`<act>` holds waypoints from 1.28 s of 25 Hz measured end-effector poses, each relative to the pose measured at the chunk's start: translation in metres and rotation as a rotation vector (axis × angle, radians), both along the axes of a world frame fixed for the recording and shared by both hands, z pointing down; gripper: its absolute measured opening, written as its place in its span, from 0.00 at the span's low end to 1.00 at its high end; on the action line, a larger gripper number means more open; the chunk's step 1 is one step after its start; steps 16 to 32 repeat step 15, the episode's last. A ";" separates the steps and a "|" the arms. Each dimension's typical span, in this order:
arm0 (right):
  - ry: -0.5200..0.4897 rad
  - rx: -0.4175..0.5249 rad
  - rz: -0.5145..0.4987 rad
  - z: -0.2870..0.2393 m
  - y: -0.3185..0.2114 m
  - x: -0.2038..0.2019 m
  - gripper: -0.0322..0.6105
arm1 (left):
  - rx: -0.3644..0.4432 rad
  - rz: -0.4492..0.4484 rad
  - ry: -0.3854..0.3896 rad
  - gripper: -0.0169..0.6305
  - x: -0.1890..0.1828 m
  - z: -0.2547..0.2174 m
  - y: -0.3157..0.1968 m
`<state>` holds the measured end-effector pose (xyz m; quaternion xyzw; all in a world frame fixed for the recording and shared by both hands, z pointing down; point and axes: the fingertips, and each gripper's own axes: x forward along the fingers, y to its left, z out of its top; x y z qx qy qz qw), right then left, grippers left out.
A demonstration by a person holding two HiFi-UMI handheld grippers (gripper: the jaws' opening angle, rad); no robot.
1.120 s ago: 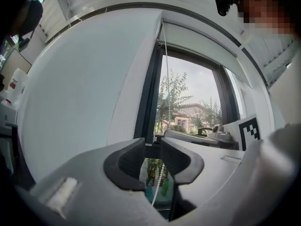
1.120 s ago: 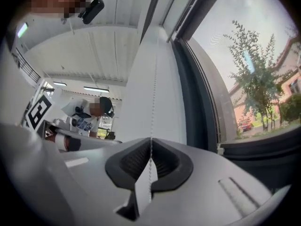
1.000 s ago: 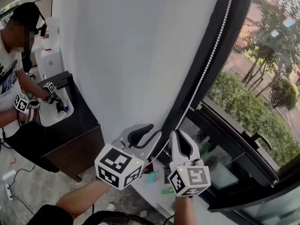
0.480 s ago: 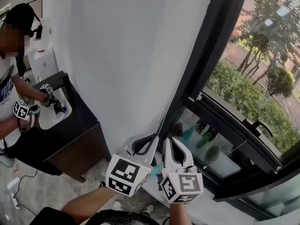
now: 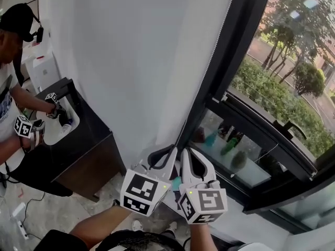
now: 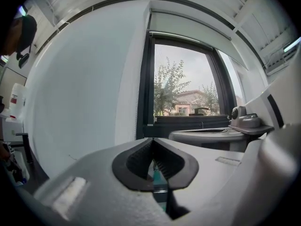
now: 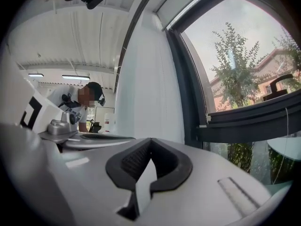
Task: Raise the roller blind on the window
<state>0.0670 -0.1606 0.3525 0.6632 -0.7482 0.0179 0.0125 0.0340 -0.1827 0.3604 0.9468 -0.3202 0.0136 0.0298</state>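
left gripper view, roller blind (image 6: 188, 25) high above right gripper (image 6: 181, 133)

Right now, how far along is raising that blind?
Mostly done, it seems: the blind sits high, most of the window bare. In hand: left gripper, jaws just closed, and right gripper, shut, meet by the chain; whether either pinches it I cannot tell. Left: perhaps a last pull.
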 end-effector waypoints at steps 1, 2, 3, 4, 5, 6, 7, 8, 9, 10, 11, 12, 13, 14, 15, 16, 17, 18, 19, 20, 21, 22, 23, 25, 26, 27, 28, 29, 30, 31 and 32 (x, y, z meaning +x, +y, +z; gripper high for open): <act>0.002 -0.001 0.003 0.000 0.000 -0.001 0.06 | 0.001 0.002 -0.002 0.03 -0.001 0.001 0.000; 0.003 -0.003 0.006 0.001 0.001 -0.002 0.06 | 0.002 0.004 -0.003 0.03 -0.002 0.001 0.001; 0.003 -0.004 0.009 0.001 0.001 -0.003 0.06 | 0.004 0.007 -0.004 0.03 -0.002 0.002 0.001; 0.003 -0.003 0.011 0.001 0.001 -0.004 0.06 | 0.005 0.010 -0.004 0.03 -0.002 0.002 0.002; 0.003 -0.003 0.014 0.001 0.002 -0.005 0.06 | 0.007 0.013 -0.005 0.03 -0.003 0.002 0.003; 0.004 -0.001 0.017 0.000 0.002 -0.005 0.06 | 0.008 0.017 -0.005 0.03 -0.003 0.002 0.003; 0.006 0.000 0.019 0.000 0.003 -0.005 0.06 | 0.009 0.020 -0.006 0.03 -0.003 0.001 0.004; 0.007 0.001 0.022 -0.001 0.004 -0.006 0.06 | 0.010 0.022 -0.006 0.03 -0.003 0.001 0.004; 0.009 0.000 0.025 -0.001 0.004 -0.006 0.06 | 0.010 0.023 -0.006 0.03 -0.003 0.000 0.005; 0.010 0.000 0.028 -0.001 0.005 -0.006 0.06 | 0.010 0.025 -0.005 0.03 -0.003 0.000 0.005; 0.010 -0.001 0.030 -0.001 0.006 -0.005 0.06 | 0.010 0.026 -0.005 0.03 -0.004 0.000 0.005; 0.010 -0.001 0.033 -0.001 0.006 -0.005 0.06 | 0.011 0.028 -0.005 0.03 -0.004 -0.001 0.006; 0.010 -0.002 0.035 -0.001 0.006 -0.005 0.06 | 0.010 0.029 -0.005 0.03 -0.004 -0.001 0.006; 0.010 -0.003 0.037 -0.001 0.007 -0.005 0.06 | 0.010 0.030 -0.005 0.03 -0.005 -0.001 0.006; 0.010 -0.004 0.038 0.000 0.007 -0.005 0.06 | 0.010 0.032 -0.005 0.03 -0.005 -0.001 0.006; 0.010 -0.004 0.038 0.000 0.007 -0.005 0.06 | 0.010 0.032 -0.005 0.03 -0.005 -0.001 0.006; 0.010 -0.004 0.038 0.000 0.007 -0.005 0.06 | 0.010 0.032 -0.005 0.03 -0.005 -0.001 0.006; 0.010 -0.004 0.038 0.000 0.007 -0.005 0.06 | 0.010 0.032 -0.005 0.03 -0.005 -0.001 0.006; 0.010 -0.004 0.038 0.000 0.007 -0.005 0.06 | 0.010 0.032 -0.005 0.03 -0.005 -0.001 0.006; 0.010 -0.004 0.038 0.000 0.007 -0.005 0.06 | 0.010 0.032 -0.005 0.03 -0.005 -0.001 0.006; 0.010 -0.004 0.038 0.000 0.007 -0.005 0.06 | 0.010 0.032 -0.005 0.03 -0.005 -0.001 0.006; 0.010 -0.004 0.038 0.000 0.007 -0.005 0.06 | 0.010 0.032 -0.005 0.03 -0.005 -0.001 0.006; 0.010 -0.004 0.038 0.000 0.007 -0.005 0.06 | 0.010 0.032 -0.005 0.03 -0.005 -0.001 0.006; 0.010 -0.004 0.038 0.000 0.007 -0.005 0.06 | 0.010 0.032 -0.005 0.03 -0.005 -0.001 0.006; 0.010 -0.004 0.038 0.000 0.007 -0.005 0.06 | 0.010 0.032 -0.005 0.03 -0.005 -0.001 0.006; 0.010 -0.004 0.038 0.000 0.007 -0.005 0.06 | 0.010 0.032 -0.005 0.03 -0.005 -0.001 0.006; 0.010 -0.004 0.038 0.000 0.007 -0.005 0.06 | 0.010 0.032 -0.005 0.03 -0.005 -0.001 0.006; 0.010 -0.004 0.038 0.000 0.007 -0.005 0.06 | 0.010 0.032 -0.005 0.03 -0.005 -0.001 0.006; 0.010 -0.004 0.038 0.000 0.007 -0.005 0.06 | 0.010 0.032 -0.005 0.03 -0.005 -0.001 0.006; 0.010 -0.004 0.038 0.000 0.007 -0.005 0.06 | 0.010 0.032 -0.005 0.03 -0.005 -0.001 0.006; 0.010 -0.004 0.038 0.000 0.007 -0.005 0.06 | 0.010 0.032 -0.005 0.03 -0.005 -0.001 0.006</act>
